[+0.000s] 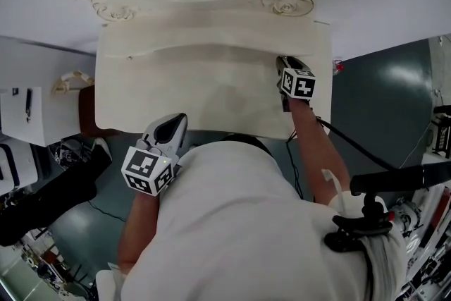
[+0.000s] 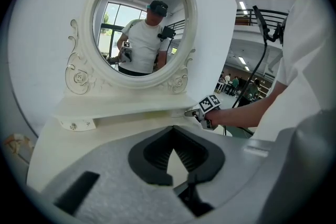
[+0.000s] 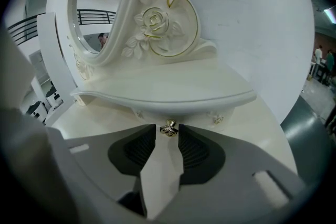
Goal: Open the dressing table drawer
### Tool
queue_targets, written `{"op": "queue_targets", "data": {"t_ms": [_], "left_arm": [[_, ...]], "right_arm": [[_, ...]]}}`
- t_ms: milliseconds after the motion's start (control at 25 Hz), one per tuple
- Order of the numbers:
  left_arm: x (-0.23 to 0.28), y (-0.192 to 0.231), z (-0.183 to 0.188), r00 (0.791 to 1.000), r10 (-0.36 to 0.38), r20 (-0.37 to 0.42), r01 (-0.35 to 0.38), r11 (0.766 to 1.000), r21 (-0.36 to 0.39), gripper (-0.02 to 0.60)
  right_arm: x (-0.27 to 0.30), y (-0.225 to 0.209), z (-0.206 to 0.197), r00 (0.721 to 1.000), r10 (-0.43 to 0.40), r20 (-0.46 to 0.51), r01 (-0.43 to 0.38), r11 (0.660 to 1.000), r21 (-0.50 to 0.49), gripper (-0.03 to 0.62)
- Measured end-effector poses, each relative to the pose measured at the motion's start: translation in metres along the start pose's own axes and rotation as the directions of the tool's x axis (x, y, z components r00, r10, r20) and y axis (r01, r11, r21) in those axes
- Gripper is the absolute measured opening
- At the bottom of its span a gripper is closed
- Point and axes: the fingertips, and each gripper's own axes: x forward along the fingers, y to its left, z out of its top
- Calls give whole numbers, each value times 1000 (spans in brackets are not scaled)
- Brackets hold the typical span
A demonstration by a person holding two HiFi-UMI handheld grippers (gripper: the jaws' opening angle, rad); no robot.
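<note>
A cream dressing table (image 1: 211, 99) carries an oval mirror (image 2: 142, 34) over a narrow shelf (image 3: 173, 94). Under the shelf's right end sits a small drawer (image 3: 218, 119) with a gold knob (image 3: 168, 129). My right gripper (image 3: 167, 130) is open, and the knob stands between its fingertips with a slight gap on each side. From above, the right gripper (image 1: 285, 65) reaches over the table's back right. My left gripper (image 2: 172, 129) is shut on nothing, and from above this left gripper (image 1: 177, 122) hovers at the table's front edge. A second small drawer (image 2: 76, 124) sits under the shelf's left end.
The person's white shirt (image 1: 239, 222) hides the table's front middle. A white bag (image 1: 28, 116) stands on the left. A black cable (image 1: 352, 144) trails over the grey floor on the right, with dark equipment (image 1: 42, 201) at lower left.
</note>
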Motion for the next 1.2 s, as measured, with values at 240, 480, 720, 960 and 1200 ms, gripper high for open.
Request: {"op": "queue_targets", "data": {"t_ms": [240, 480, 720, 960, 1200], "left_arm": [[-3, 2, -4, 1000, 4, -7, -4, 1000, -5, 3], [-5, 2, -5, 1000, 2, -11, -2, 1000, -1, 3], [-7, 4, -7, 1000, -3, -12, 3, 1000, -5, 3], [-11, 6, -9, 1000, -9, -10, 9, 1000, -8, 3], [-15, 7, -15, 1000, -12, -9, 12, 1000, -8, 3]], "right_arm": [[2, -2, 1, 1000, -21, 2, 21, 1000, -3, 95], [1, -2, 0, 1000, -28, -1, 28, 1000, -10, 95], [-2, 0, -3, 999, -31, -9, 31, 999, -14, 94], [-5, 3, -10, 999, -38, -20, 38, 999, -18, 94], [-8, 5, -18, 999, -43, -21, 43, 999, -25, 94]]}}
